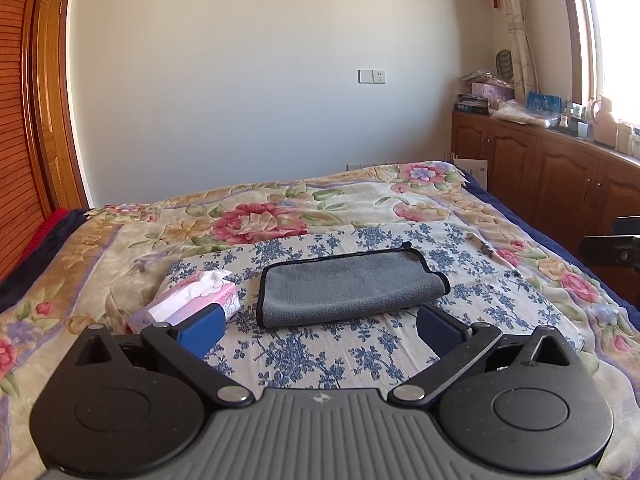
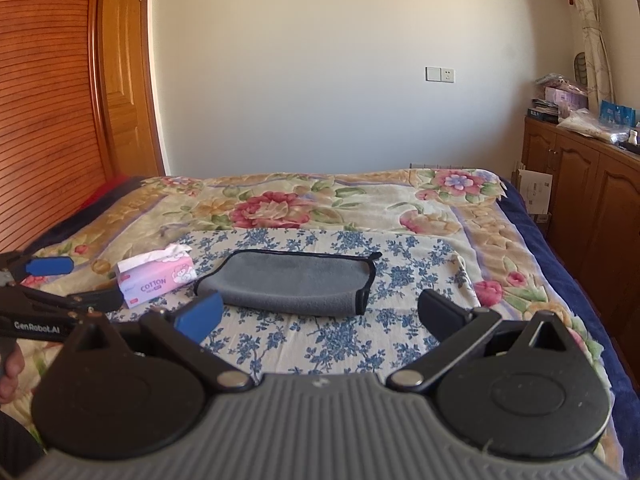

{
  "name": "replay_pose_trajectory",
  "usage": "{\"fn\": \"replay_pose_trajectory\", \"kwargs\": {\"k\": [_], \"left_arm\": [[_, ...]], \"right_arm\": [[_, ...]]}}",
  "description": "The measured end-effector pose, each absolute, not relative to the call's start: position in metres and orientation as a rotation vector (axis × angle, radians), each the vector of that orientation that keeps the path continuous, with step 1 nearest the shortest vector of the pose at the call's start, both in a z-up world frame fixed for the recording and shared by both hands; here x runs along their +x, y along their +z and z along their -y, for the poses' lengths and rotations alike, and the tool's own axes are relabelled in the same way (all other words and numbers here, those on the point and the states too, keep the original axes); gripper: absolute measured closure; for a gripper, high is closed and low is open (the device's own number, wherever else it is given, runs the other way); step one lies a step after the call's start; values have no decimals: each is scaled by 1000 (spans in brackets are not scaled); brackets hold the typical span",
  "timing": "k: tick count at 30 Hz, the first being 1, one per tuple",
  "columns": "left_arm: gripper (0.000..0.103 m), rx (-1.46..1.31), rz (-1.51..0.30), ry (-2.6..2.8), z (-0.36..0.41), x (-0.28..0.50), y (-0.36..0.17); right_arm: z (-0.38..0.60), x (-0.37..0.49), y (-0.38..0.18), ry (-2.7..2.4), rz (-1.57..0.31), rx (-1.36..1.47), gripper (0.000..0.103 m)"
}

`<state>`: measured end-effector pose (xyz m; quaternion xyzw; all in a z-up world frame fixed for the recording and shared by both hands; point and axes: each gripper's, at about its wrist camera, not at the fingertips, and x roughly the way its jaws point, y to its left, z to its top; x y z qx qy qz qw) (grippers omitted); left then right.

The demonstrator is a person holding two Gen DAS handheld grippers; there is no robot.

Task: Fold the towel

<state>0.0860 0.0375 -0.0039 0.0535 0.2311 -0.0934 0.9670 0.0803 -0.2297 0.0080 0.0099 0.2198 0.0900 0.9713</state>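
A grey towel with black edging [image 1: 348, 288] lies folded over on a blue-flowered cloth [image 1: 320, 356] on the bed; it also shows in the right wrist view [image 2: 292, 282]. My left gripper [image 1: 320, 326] is open and empty, held just short of the towel's near edge. My right gripper [image 2: 320, 314] is open and empty, also just in front of the towel. The left gripper [image 2: 60, 280] shows at the left edge of the right wrist view, clear of the towel.
A pink tissue pack [image 1: 192, 300] lies left of the towel, close to my left finger; it also shows in the right wrist view [image 2: 158, 276]. The floral bedspread [image 1: 260, 216] stretches behind. Wooden cabinets [image 1: 540, 168] stand right, a wardrobe [image 2: 52, 120] left.
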Motion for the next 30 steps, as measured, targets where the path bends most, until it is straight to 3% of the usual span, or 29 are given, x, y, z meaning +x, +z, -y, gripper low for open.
{"fn": "replay_pose_trajectory", "kwargs": {"k": [30], "left_arm": [[0, 131, -485, -167, -25, 37, -32]], "right_arm": [[232, 41, -35, 184, -471, 64, 0]]}}
